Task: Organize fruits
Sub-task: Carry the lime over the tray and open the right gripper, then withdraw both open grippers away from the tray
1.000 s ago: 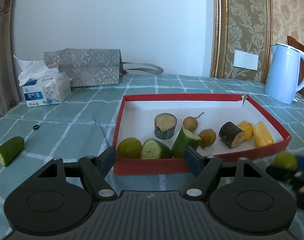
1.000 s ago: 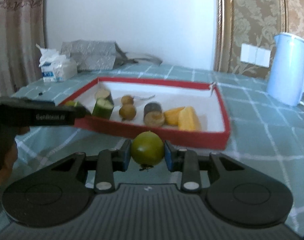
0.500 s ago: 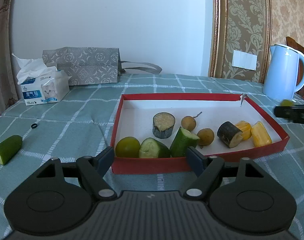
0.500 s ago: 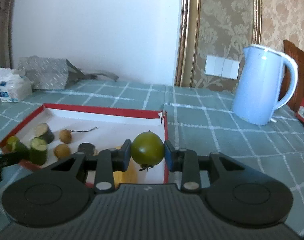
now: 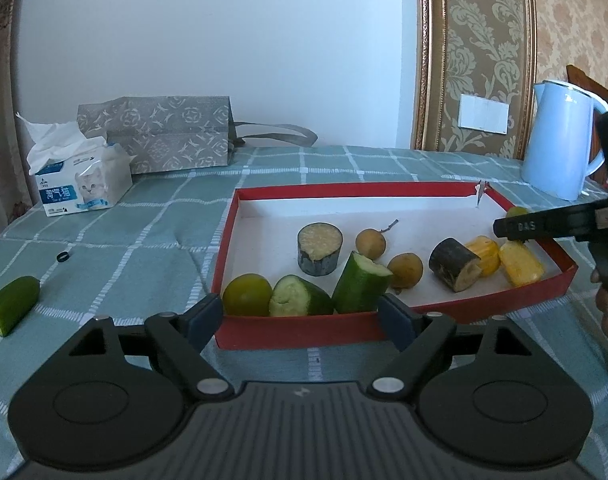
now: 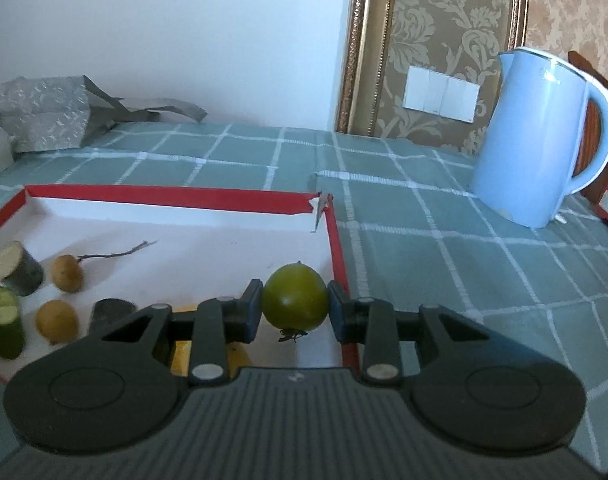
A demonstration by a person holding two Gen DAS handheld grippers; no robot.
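Observation:
A red tray (image 5: 296, 330) with a white floor holds a green round fruit (image 5: 247, 294), two cucumber pieces (image 5: 360, 282), two dark cane chunks (image 5: 319, 247), two brown longans (image 5: 405, 270) and yellow pieces (image 5: 520, 266). My right gripper (image 6: 295, 310) is shut on a green round fruit (image 6: 295, 297) and holds it over the tray's right end (image 6: 336, 232). It shows from the side in the left wrist view (image 5: 508, 227). My left gripper (image 5: 300, 320) is open and empty at the tray's near wall. A cucumber piece (image 5: 10, 309) lies on the cloth at left.
A light blue kettle (image 5: 560, 140) stands right of the tray, also in the right wrist view (image 6: 544, 136). A tissue box (image 5: 80, 184) and a grey patterned bag (image 5: 156, 136) stand at the back left. A small black ring (image 5: 63, 257) lies on the checked green cloth.
My right gripper has carried the green fruit from in front of the tray round to its right end and over its floor. My left gripper has barely moved.

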